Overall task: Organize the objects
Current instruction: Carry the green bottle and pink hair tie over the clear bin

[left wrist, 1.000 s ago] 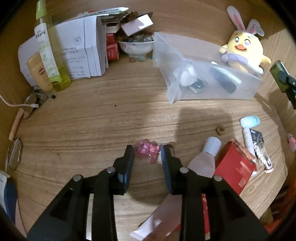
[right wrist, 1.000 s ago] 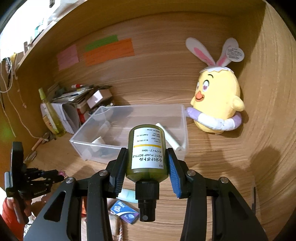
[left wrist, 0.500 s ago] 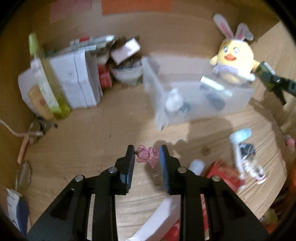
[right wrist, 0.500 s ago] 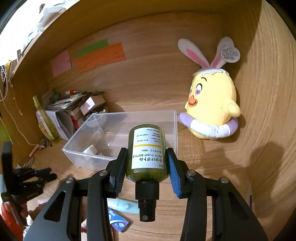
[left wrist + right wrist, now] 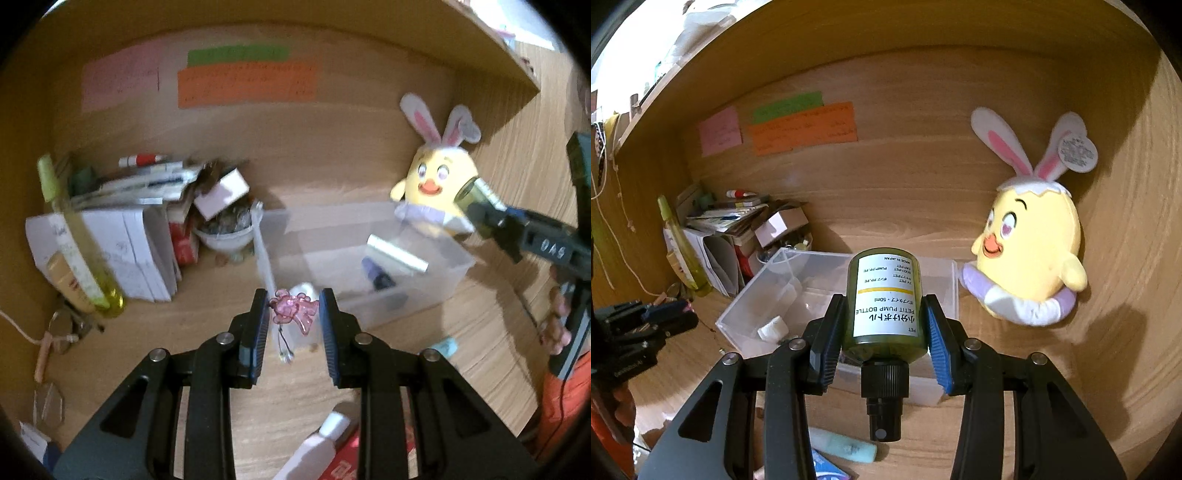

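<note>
**Left wrist view: two items held over the desk, clear bin as the likely destination**

Item 1, nearest. Left gripper (image 5: pixel 291 314), clenched on a pink translucent charm (image 5: pixel 293 312). The charm hangs clear of the wooden desk (image 5: pixel 207 332), a short cord with small ends dangling beneath it. Judgement: the piece is small and light and held only by its edges, so carry it level and without jerks; the cord could snag on a wall.

Item 2, right wrist view. Right gripper (image 5: pixel 886 334), grasping a green pump bottle (image 5: pixel 884 299) across its body, black pump head toward the camera, base pointing away. Judgement: a secure hold on a round body; keep the squeeze steady so it does not roll.

Item 3, just beyond both. Clear plastic bin (image 5: pixel 458 273), open-topped, already holding a silver tube, a dark small bottle and a white object. Judgement: bring each item well inside the rim before letting go, one hand at a time, charm to the left end, bottle to the right end, so the two tools do not meet.

Item 4, far right. Yellow plush chick (image 5: pixel 1030 258) with rabbit ears, just beside the bin's far right corner; avoid brushing it.
</note>
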Demonstrator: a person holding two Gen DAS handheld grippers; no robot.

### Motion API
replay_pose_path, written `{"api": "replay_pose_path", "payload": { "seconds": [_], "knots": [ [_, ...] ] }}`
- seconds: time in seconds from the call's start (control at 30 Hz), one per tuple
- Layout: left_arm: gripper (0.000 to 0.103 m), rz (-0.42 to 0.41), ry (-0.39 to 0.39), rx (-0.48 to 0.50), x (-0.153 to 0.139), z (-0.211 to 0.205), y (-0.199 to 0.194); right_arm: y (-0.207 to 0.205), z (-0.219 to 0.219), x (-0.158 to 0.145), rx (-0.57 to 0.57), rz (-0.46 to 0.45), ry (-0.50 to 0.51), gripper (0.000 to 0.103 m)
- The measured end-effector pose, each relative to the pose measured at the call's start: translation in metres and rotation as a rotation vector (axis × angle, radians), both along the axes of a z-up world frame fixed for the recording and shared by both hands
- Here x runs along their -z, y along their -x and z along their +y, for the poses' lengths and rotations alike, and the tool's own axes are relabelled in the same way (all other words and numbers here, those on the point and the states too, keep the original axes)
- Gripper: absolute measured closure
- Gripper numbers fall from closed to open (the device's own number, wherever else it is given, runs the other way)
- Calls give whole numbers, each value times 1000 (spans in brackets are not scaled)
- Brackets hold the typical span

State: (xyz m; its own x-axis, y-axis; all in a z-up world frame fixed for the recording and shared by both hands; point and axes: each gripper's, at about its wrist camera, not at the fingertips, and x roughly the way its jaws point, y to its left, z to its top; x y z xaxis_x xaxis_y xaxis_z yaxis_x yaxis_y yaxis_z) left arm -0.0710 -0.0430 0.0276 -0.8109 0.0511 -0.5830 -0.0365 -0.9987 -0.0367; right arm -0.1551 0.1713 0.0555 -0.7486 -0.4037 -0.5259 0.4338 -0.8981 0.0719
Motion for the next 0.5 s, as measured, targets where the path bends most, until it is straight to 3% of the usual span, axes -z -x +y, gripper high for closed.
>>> {"api": "replay_pose_path", "payload": {
  "seconds": [0.5],
  "knots": [
    [76, 72, -76, 18, -38, -3, 28, 17, -30, -15, -52, 46, -50, 65]
  ]
}}
